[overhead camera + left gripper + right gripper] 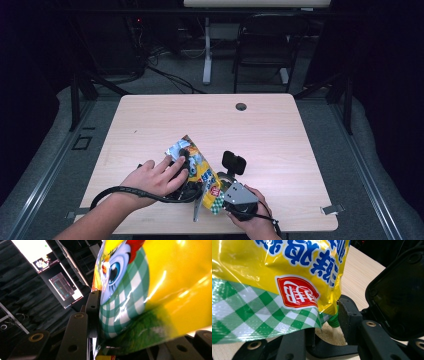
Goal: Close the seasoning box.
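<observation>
High view shows a light wooden desk (270,130) with a person's forearms coming in from its near edge, both hands working on one yellow snack bag (202,170) that lies near the front of the desk, slightly left of centre. The left gripper (182,170) sits under the left hand (155,177) at the bag's upper end, beside its silvery torn-looking top. In the left gripper view its jaws stand part-way closed with the glossy bag pressed between them, so it is gripping the bag. The right gripper (232,175), held in the right hand (252,217) at the desk's front edge, meets the bag's lower, green-checked end. In the right gripper view that checked seam hangs between the jaws, one pad touching it, though whether both pads pinch it is hard to tell. To do this step well, likely pulling the bag open or steadying it, each gripper should bite the flat seam rather than the puffed middle, and pull evenly so the film does not slip or rip sideways.
</observation>
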{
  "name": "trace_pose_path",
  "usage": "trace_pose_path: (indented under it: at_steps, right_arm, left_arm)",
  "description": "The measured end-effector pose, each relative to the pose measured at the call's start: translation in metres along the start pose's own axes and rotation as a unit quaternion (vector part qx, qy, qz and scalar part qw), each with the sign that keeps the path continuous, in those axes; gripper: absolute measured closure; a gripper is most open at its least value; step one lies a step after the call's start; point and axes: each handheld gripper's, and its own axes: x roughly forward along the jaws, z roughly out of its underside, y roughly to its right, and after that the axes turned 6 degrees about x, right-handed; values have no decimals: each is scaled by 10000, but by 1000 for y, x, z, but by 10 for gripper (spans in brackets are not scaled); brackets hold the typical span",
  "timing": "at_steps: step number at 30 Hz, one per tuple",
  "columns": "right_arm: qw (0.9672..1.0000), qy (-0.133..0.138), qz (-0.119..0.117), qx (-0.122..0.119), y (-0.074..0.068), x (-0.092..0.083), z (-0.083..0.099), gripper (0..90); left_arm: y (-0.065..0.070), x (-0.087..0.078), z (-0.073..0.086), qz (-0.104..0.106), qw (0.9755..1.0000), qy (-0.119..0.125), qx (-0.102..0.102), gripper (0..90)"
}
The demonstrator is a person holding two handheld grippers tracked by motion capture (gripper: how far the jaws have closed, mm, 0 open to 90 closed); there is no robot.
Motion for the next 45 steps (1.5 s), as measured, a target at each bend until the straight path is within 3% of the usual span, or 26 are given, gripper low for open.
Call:
trace_pose_path:
  at_steps: [15,16,22,45]
  right_arm:
    - [10000,32,-17,71,1,-1,0,683]
    - [10000,31,-7,71,1,-1,0,683]
    - [9999,35,-33,117,1,-1,0,683]
    - [9999,-3,-40,145,1,-1,0,683]
  left_arm:
    - [-4,-1,0,-8,10000,-3,34,668]
    - [-5,-2,0,-98,9999,-21,131,669]
    - [-7,-2,-1,-129,9997,-29,199,670]
    - [-6,-5,-2,-90,9995,-21,314,723]
